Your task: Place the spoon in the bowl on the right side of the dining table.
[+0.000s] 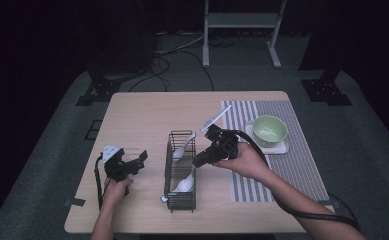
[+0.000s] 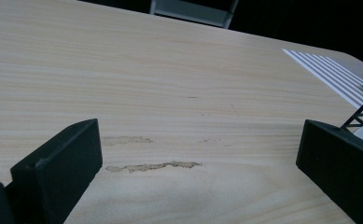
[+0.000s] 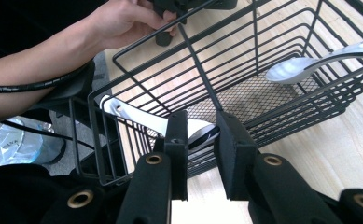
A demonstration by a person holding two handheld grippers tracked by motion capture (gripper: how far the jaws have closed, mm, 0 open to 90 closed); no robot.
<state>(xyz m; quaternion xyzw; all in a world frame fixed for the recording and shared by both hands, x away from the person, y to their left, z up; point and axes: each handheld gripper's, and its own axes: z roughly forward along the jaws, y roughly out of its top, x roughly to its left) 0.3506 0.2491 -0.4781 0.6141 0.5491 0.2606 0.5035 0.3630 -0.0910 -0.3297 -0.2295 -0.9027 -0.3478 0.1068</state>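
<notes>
The right gripper (image 1: 198,162) reaches over the side wall of the black wire basket (image 1: 181,200) that stands in the middle of the pale wooden table (image 1: 137,115). In the right gripper view its 2 black jaws are drawn in close around the bowl of a white plastic spoon (image 3: 195,130) and the basket's wire wall. The gap is narrow, yet whether the pads actually press the spoon cannot be told. That spoon lies in the basket's near compartment, with its handle tip poking over the near rim. A second white spoon (image 1: 184,148) leans in the far compartment.

The left gripper (image 1: 141,159) sits well left of the basket, held by the person's left hand (image 1: 116,189). Its jaws stand wide apart over bare wood, released, with nothing between them.

To the right, a grey-and-white striped placemat (image 1: 302,165) carries a pale green bowl (image 1: 269,131) on a white square coaster (image 1: 282,148).
</notes>
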